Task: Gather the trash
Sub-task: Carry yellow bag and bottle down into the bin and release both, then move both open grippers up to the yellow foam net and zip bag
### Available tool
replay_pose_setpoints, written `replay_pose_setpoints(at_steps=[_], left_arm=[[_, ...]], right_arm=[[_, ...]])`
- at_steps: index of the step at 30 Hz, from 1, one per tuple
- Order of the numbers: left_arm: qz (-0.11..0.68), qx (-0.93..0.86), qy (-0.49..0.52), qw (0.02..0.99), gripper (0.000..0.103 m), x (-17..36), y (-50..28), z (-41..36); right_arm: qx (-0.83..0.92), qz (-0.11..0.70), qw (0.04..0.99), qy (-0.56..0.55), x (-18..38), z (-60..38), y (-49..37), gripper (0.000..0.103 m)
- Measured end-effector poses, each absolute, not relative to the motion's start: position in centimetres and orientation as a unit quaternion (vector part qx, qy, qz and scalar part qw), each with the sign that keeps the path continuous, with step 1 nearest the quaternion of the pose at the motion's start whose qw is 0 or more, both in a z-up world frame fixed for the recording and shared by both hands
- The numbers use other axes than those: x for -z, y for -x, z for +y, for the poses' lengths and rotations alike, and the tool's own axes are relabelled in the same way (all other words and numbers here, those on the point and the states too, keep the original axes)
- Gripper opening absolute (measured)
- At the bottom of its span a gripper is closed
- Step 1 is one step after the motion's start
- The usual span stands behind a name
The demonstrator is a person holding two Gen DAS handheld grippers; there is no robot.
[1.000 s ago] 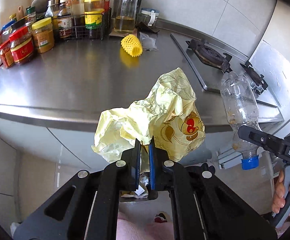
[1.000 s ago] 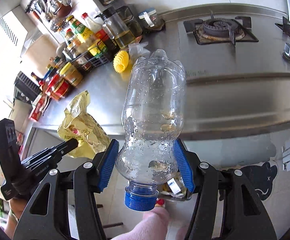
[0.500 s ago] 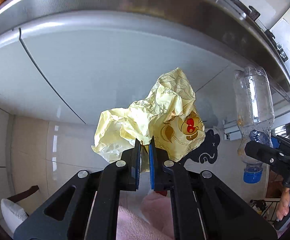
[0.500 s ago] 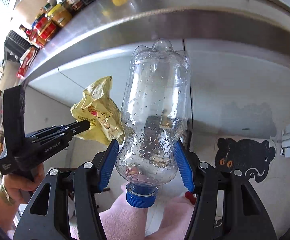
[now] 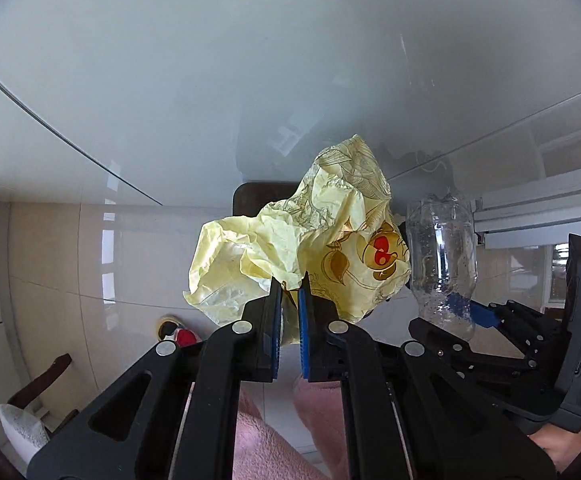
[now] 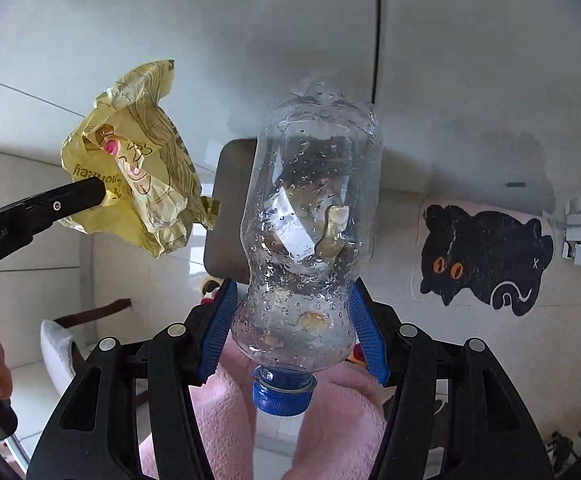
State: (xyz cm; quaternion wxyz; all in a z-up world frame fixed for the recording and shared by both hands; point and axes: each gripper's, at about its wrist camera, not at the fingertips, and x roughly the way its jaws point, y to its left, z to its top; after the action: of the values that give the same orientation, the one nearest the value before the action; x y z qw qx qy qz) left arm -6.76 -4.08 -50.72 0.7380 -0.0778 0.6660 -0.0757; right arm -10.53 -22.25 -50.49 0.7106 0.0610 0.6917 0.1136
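Note:
My left gripper (image 5: 289, 292) is shut on a crumpled yellow wrapper (image 5: 310, 240) with a red and brown print. The wrapper also shows in the right wrist view (image 6: 138, 176), at the tip of the left gripper's fingers (image 6: 70, 200). My right gripper (image 6: 292, 316) is shut on a clear plastic bottle (image 6: 310, 216) with a blue cap (image 6: 282, 396), held cap toward me. The bottle also shows at the right of the left wrist view (image 5: 442, 256). A dark bin (image 6: 230, 208) stands behind both items, low by the cabinet; its inside is hidden.
White cabinet doors (image 5: 250, 60) fill the upper view. A black cat sticker (image 6: 486, 256) is on the lower cabinet front at the right. Pale floor tiles (image 5: 50, 260) lie at the left, with a dark chair leg (image 5: 38, 384) and pink-clad legs (image 6: 330, 420) below.
Both grippers have dropped from counter height to in front of the lower cabinets, each with its item. The counter and stove have left view; a dark bin has come into view.

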Motion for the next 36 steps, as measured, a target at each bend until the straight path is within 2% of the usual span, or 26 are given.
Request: replay_pose_setpoints(at_steps=[6, 11, 13, 14, 15, 16, 22, 27, 36], left_arm=[[0.688, 0.087, 0.083, 0.715, 0.006, 54.5, 5.4, -4.3], [0.69, 0.087, 0.095, 0.712, 0.006, 55.3, 4.5, -3.4], [0.691, 0.091, 0.101, 0.71, 0.009, 55.4, 4.5, -3.4], [0.691, 0.09, 0.104, 0.71, 0.017, 55.3, 4.5, -3.3], [0.691, 0.089, 0.104, 0.71, 0.03, 55.1, 4.7, -3.4], [0.689, 0.086, 0.1, 0.713, 0.045, 54.9, 4.8, -3.4], [0.673, 0.073, 0.083, 0.732, 0.074, 52.8, 5.2, -3.7], [0.657, 0.071, 0.086, 0.745, 0.089, 49.6, 5.6, -4.0], [0.603, 0.081, 0.067, 0.791, 0.092, 39.3, 7.5, -4.1]], right_arm=[[-0.123, 0.71, 0.691, -0.06, 54.3, -20.8, 10.1, 0.058], [-0.116, 0.714, 0.688, -0.064, 55.7, -20.4, 9.1, 0.059], [-0.116, 0.711, 0.691, -0.064, 55.8, -20.4, 8.6, 0.064], [-0.116, 0.711, 0.691, -0.064, 55.7, -20.2, 8.4, 0.073], [-0.116, 0.71, 0.692, -0.062, 55.7, -20.1, 8.3, 0.089], [-0.113, 0.706, 0.697, -0.058, 55.5, -20.0, 8.2, 0.091], [-0.115, 0.7, 0.704, -0.029, 54.2, -19.5, 8.2, 0.099], [-0.123, 0.687, 0.715, -0.028, 50.8, -19.7, 9.0, 0.1], [-0.155, 0.616, 0.772, -0.028, 38.7, -21.6, 10.4, 0.1]])
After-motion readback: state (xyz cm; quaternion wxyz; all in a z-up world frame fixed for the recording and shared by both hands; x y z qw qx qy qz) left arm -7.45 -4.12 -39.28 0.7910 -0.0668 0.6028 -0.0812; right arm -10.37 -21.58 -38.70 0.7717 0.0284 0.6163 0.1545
